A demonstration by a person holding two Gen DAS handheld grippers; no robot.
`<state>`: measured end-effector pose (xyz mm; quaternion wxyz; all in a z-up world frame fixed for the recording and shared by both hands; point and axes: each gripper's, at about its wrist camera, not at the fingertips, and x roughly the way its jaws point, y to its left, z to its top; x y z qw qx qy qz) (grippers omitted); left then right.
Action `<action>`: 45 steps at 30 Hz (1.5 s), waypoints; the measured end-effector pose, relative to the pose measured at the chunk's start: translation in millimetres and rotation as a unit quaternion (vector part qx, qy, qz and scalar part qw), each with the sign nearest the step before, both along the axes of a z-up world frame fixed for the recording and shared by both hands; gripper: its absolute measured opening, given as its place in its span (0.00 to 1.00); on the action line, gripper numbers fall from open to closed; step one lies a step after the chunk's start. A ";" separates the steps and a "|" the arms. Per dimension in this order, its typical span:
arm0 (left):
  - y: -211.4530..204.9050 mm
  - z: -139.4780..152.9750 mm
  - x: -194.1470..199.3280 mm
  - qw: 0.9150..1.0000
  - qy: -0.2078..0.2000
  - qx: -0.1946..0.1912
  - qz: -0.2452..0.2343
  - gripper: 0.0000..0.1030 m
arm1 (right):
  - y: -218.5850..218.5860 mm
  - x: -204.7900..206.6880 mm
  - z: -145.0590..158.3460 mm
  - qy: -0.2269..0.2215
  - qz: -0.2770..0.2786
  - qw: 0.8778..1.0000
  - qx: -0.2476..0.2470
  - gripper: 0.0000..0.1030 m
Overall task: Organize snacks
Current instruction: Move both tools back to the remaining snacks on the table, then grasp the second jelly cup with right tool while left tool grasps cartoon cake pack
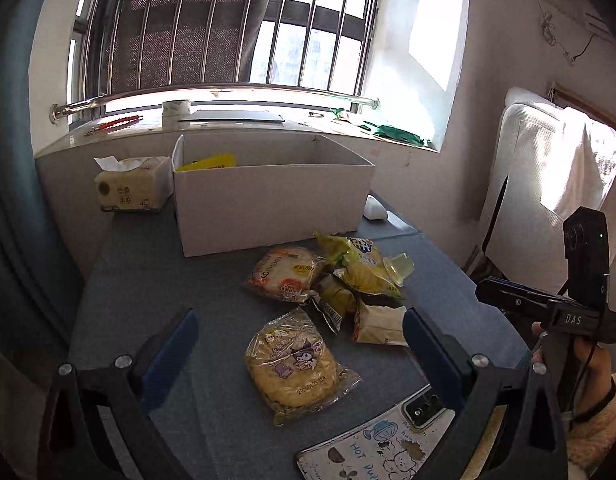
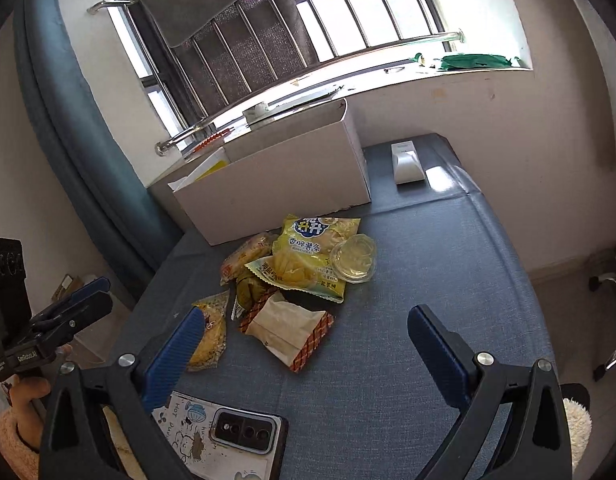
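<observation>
Seen from the left wrist, the left gripper (image 1: pixel 300 344) has its fingers spread wide and empty, and the round cake packet (image 1: pixel 294 364) lies flat on the cloth right between them, a little toward the right finger, its long axis running away from the fingers and slightly leftward. Ahead of that packet sits the rest of the snack pile (image 1: pixel 332 280), and beyond it, farther forward, the open cardboard box (image 1: pixel 268 196) with something yellow already inside. The right gripper (image 2: pixel 304 332) is likewise open and holds nothing; the beige wrapped snack (image 2: pixel 288 330) lies between its fingers nearer the left one, with the yellow chip bag (image 2: pixel 312 240) and a clear jelly cup (image 2: pixel 354 258) just ahead. The left gripper looks better placed for the cake packet. The blue-grey tablecloth (image 2: pixel 428 264) is soft and flat; a phone (image 2: pixel 228 436) lies near the fingers' base, a tissue pack (image 1: pixel 128 188) left of the box, a barred window behind.
</observation>
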<state>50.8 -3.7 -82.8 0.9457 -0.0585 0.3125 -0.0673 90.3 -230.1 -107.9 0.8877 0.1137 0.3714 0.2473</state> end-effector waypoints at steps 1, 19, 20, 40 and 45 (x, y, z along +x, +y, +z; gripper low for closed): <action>-1.4 -0.8 0.1 1.000 0.001 0.004 -0.001 1.00 | -0.9 7.1 -2.4 0.006 0.001 1.000 0.003 1.00; 16.1 -25.4 1.8 0.999 0.043 0.006 0.016 1.00 | 26.3 117.8 -60.6 0.095 0.053 0.993 -0.040 0.52; 17.7 -26.8 2.1 0.999 0.046 0.004 0.019 1.00 | 26.8 117.6 -62.6 0.101 0.058 0.992 -0.039 0.45; -27.6 -69.3 52.9 0.986 0.125 0.100 -0.042 1.00 | -7.3 4.6 12.0 0.003 0.055 0.997 0.047 0.45; -39.8 -86.9 70.7 0.979 0.160 0.122 -0.024 1.00 | -9.2 -11.7 11.7 0.001 0.051 0.998 0.040 0.45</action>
